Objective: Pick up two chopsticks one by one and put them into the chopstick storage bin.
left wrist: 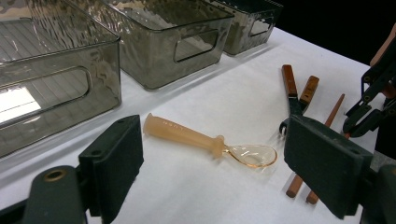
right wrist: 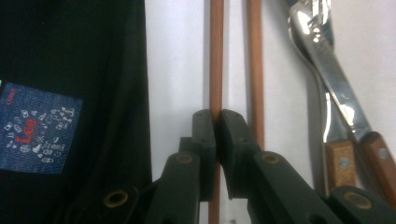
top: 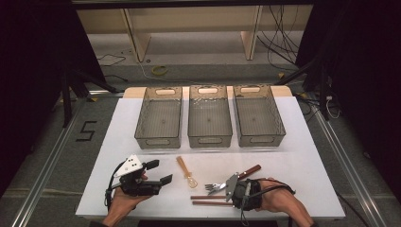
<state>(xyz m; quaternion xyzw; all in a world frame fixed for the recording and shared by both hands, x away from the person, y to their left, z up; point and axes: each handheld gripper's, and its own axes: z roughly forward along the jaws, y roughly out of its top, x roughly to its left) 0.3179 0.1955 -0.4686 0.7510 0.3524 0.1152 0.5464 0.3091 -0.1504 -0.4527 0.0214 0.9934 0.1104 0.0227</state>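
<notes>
Two brown chopsticks (top: 208,200) lie side by side near the table's front edge. My right gripper (right wrist: 218,116) is shut on the one nearer the edge (right wrist: 215,56), its pads pressed on the stick; the other chopstick (right wrist: 254,70) lies just beside. Two forks with wooden handles (top: 218,187) lie crossed behind them, their tines and handles (right wrist: 327,60) seen in the right gripper view. A translucent amber spoon (left wrist: 210,142) lies flat on the white table. My left gripper (top: 161,172) stands open at the left, jaws wide either side of the spoon in its view, not touching it.
Three smoky clear bins (top: 159,118) (top: 209,118) (top: 258,116) stand in a row at the back of the white table (top: 293,156), each with nothing inside. Dark cloth with a blue label (right wrist: 39,128) lies past the table's front edge.
</notes>
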